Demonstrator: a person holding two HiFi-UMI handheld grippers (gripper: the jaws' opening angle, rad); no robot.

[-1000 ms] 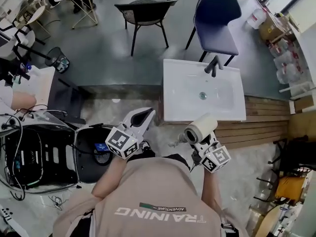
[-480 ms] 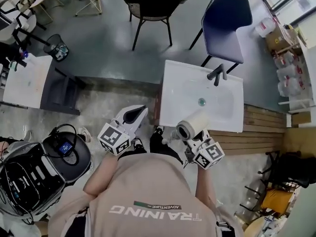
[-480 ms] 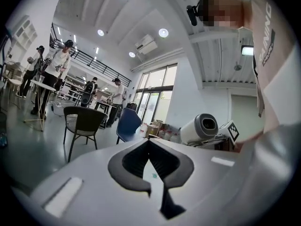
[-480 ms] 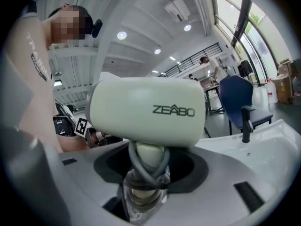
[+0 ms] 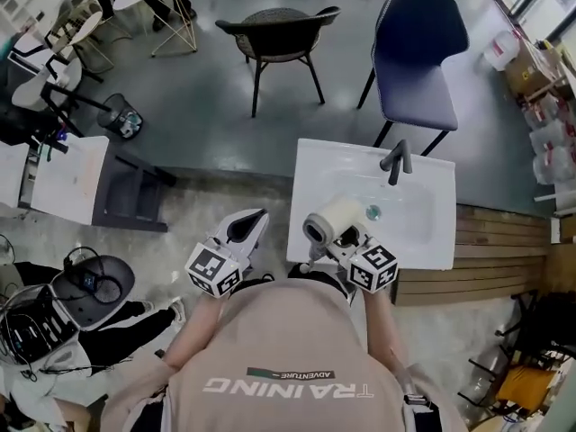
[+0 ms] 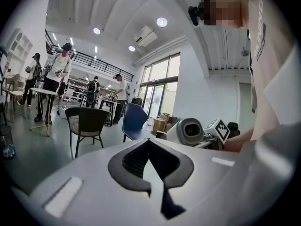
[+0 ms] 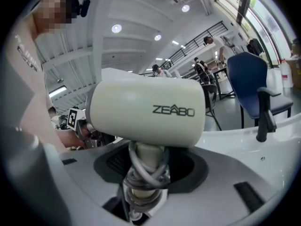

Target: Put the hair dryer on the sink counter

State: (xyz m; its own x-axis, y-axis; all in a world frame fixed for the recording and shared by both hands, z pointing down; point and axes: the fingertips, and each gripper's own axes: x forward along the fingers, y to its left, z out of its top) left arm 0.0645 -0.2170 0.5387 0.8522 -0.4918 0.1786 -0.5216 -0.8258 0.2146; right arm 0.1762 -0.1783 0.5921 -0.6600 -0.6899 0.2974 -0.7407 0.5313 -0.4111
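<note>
- The left gripper (image 5: 245, 230) hangs just off the counter's left front corner. In its own view the left gripper (image 6: 149, 147) has its jaws closed together, with nothing between them.
- The right gripper (image 5: 340, 238) sits just beside it, at the counter's front edge. It is clenched on the handle of the hair dryer (image 5: 328, 221).
- In its own view the right gripper (image 7: 143, 173) clamps that handle low down, where a grey cord (image 7: 141, 166) is wound round it in several loops.
- The hair dryer (image 7: 146, 114) stands upright on its handle. Its cream barrel lies level above the jaws, with 1 open end turned towards the left gripper.
- From the head view the barrel is over the front left part of the sink counter (image 5: 432, 241), near the basin's edge. I cannot tell whether it touches; it looks held above.
- Step in hand, as I judge it: the carry is about done and the set-down is starting.
- The next move calls for lowering the dryer onto a flat strip of counter. It should then tip onto its side so it cannot roll into the basin, and only after that should the jaws part.
- The wound cord may snag on the jaws at release, so a slow withdrawal seems wise.
- Further back, the faucet (image 5: 396, 158) stands at the counter's far edge, well apart from the dryer.
- Beyond are a blue chair (image 5: 418, 52) and a black chair (image 5: 279, 30).
</note>
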